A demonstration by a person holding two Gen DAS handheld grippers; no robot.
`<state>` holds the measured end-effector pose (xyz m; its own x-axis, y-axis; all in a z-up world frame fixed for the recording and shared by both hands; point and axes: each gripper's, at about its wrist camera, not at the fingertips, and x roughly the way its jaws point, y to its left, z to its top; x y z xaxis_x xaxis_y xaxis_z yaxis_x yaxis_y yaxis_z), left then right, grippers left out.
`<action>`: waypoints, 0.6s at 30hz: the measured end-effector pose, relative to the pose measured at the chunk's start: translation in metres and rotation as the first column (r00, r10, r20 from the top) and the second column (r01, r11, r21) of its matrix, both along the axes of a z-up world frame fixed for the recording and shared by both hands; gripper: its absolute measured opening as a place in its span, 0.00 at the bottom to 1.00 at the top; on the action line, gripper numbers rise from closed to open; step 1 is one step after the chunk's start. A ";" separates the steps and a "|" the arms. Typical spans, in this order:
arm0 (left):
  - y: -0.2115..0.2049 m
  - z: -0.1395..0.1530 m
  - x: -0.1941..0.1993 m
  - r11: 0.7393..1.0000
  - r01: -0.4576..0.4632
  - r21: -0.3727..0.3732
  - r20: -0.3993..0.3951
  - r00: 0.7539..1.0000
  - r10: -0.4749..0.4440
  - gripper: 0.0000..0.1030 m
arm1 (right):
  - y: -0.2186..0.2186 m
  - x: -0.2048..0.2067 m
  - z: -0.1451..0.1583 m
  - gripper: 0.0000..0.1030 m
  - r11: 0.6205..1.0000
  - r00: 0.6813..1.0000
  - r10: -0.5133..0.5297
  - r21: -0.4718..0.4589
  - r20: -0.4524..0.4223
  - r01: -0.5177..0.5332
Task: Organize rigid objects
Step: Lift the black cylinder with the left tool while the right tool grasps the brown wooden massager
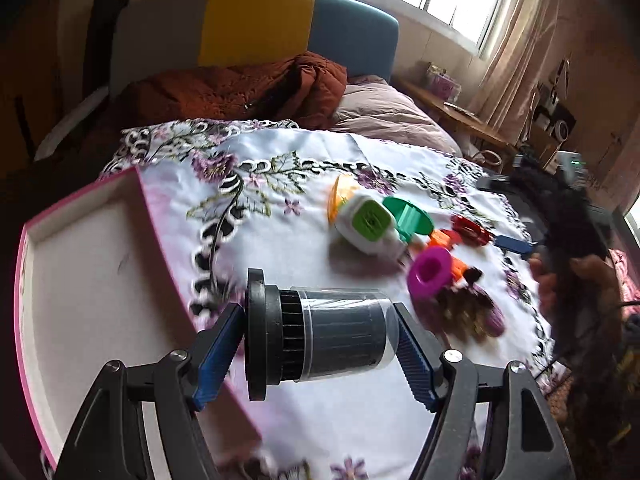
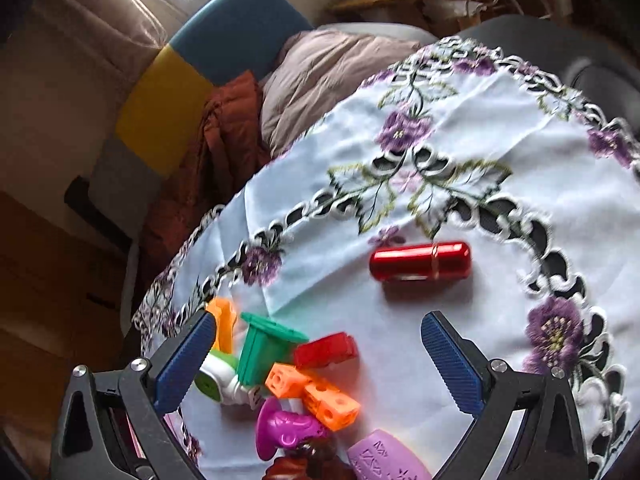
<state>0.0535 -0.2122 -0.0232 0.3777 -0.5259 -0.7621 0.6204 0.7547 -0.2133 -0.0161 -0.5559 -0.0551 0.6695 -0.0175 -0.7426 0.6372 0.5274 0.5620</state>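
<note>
My left gripper (image 1: 318, 314) is shut on a black ribbed cylinder with a wide flange (image 1: 332, 336), its blue pads pressing on both ends. It hangs over the near edge of a pink-rimmed white box (image 1: 160, 232), which is empty. A pile of toys lies on the embroidered cloth (image 2: 540, 184): a white and green piece (image 1: 368, 224), a green spool (image 2: 264, 348), a red block (image 2: 326, 350), orange perforated blocks (image 2: 316, 392) and a magenta spool (image 2: 284, 428). My right gripper (image 2: 320, 318) stands open just above this pile. A red metal cylinder (image 2: 420, 262) lies apart, beyond it.
A purple patterned piece (image 2: 384, 460) lies at the near edge of the pile. Behind the cloth are a rust-coloured jacket (image 1: 240, 92), a pale quilt (image 1: 384, 112) and a yellow and blue headboard (image 1: 280, 24). A person's hand (image 1: 580, 280) holds the right gripper.
</note>
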 end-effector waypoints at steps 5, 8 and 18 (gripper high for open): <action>0.021 0.010 -0.024 1.000 -0.007 -0.019 0.032 0.999 0.008 0.72 | 0.018 0.011 -0.007 1.00 0.995 0.995 0.099 0.027 -0.030 -0.098; 0.032 0.018 -0.031 1.000 -0.007 -0.025 0.062 0.998 0.008 0.72 | 0.042 0.015 -0.005 1.00 0.985 0.983 0.173 0.012 -0.065 -0.173; 0.070 0.016 -0.027 0.995 -0.070 -0.075 0.026 0.997 0.072 0.72 | 0.112 0.005 -0.004 0.99 0.934 0.931 0.356 0.048 -0.086 -0.353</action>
<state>0.0262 -0.1421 -0.0074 0.4372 -0.5514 -0.7105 0.5724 0.7799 -0.2531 -0.0112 -0.4440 -0.0592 0.5572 0.2324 -0.7972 0.4613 0.7116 0.5299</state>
